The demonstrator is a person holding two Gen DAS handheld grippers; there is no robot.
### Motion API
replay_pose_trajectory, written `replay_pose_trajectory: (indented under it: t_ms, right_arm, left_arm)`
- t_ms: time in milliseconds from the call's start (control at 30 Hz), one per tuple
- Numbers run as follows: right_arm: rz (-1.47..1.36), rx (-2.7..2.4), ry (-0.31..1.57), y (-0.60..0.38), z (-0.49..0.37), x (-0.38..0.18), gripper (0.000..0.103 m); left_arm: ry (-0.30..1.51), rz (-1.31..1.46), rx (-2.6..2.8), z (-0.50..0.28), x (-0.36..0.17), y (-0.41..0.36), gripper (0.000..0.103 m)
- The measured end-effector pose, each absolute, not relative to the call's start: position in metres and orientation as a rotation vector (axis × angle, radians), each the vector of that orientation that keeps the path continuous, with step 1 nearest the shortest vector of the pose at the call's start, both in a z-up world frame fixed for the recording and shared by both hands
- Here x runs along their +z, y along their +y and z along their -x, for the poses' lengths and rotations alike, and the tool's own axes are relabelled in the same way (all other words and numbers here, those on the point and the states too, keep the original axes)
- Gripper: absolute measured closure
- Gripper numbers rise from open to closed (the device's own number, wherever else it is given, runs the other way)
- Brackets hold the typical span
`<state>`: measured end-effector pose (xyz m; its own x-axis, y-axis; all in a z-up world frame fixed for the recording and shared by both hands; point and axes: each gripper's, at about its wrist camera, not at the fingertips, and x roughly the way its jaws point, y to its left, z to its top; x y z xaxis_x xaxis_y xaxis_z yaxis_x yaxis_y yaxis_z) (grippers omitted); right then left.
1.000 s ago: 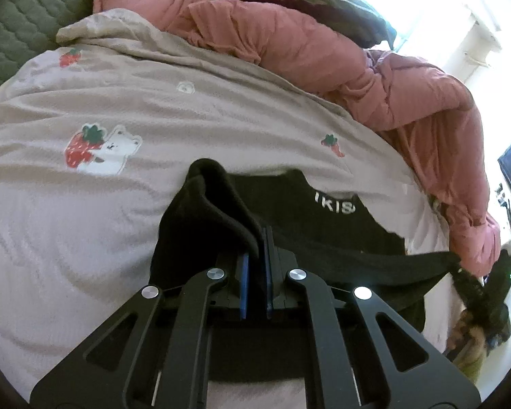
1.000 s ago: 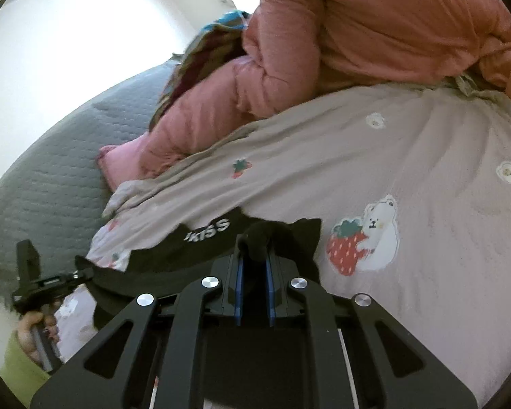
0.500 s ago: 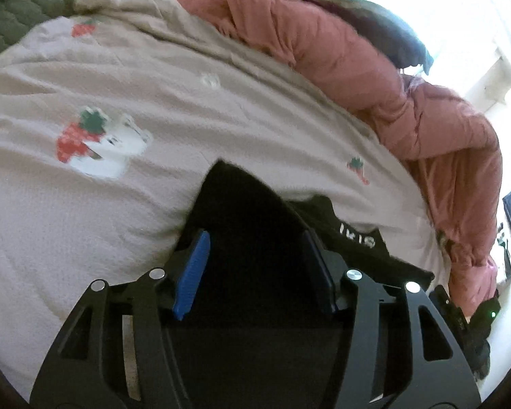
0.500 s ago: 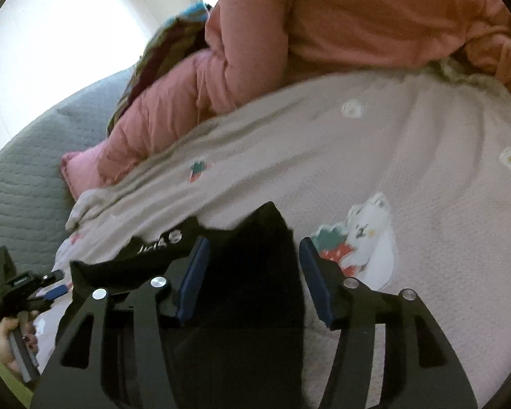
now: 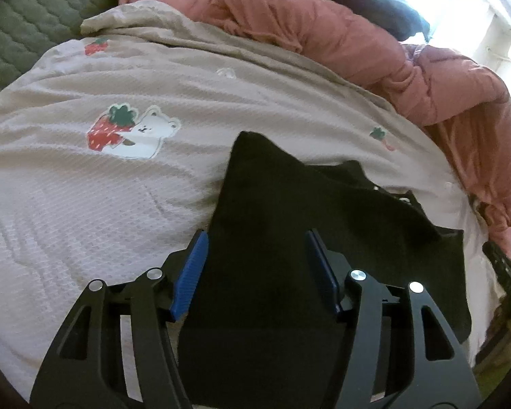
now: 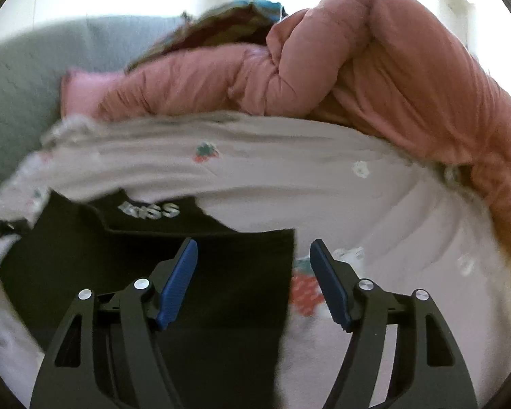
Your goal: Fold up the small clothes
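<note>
Both my grippers have their jaws spread wide, holding nothing: left gripper (image 5: 255, 272) and right gripper (image 6: 253, 279) each hover low over the black garment (image 5: 289, 231), which lies on the bedsheet (image 5: 85, 204) near my edge of the bed, well short of the pink duvet (image 5: 357, 44) heaped at the far side.

Step in hand, as I judge it: letting go after laying a fold over. To do it well I'd lift both grippers straight up so the pads (image 5: 190, 272) don't snag the cloth and drag the flap back, then check edges line up before pinching again.

Orientation: long axis runs roughly side to side between my two grippers. The printed end (image 6: 153, 209), lettering reading something like "KISS", points away from me toward the duvet. The right wrist view is motion-blurred, so the lettering is a guess. Folded flap's corner (image 5: 248, 139) peaks away from me too.
</note>
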<state>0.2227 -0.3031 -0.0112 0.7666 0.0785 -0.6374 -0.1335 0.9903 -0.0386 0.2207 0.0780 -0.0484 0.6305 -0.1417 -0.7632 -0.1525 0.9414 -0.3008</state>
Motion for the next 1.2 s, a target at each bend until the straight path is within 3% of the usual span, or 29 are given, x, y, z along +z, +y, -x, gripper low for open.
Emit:
replay_pose_trajectory:
  t_ms: [600, 767, 800, 833, 867, 1000, 1200]
  right_arm:
    - [-0.054, 0.218, 0.749, -0.335, -0.255, -0.059, 0.036]
    - [-0.091, 0.242, 0.784, -0.336, -0.267, -0.069, 0.048]
    - [-0.094, 0.249, 0.787, -0.335, -0.267, -0.071, 0.052]
    - [-0.097, 0.258, 0.789, -0.334, -0.268, -0.073, 0.061]
    - [-0.101, 0.262, 0.795, -0.334, -0.269, -0.075, 0.067]
    - [-0.112, 0.252, 0.792, -0.336, -0.270, -0.077, 0.084]
    - [-0.149, 0.261, 0.749, -0.344, -0.261, -0.071, 0.095]
  left_arm:
    - [0.975, 0.313, -0.005, -0.277, -0.059, 0.079, 0.044]
    - [0.989, 0.307, -0.001, -0.292, -0.066, 0.078, 0.044]
    - [0.988, 0.305, -0.008, -0.295, -0.068, 0.076, 0.049]
    - [0.986, 0.300, -0.018, -0.297, -0.070, 0.075, 0.063]
    - [0.983, 0.291, -0.025, -0.298, -0.071, 0.073, 0.070]
    - [0.958, 0.236, -0.034, -0.291, -0.073, 0.063, 0.087]
    - [0.895, 0.208, -0.058, -0.280, -0.052, 0.061, 0.093]
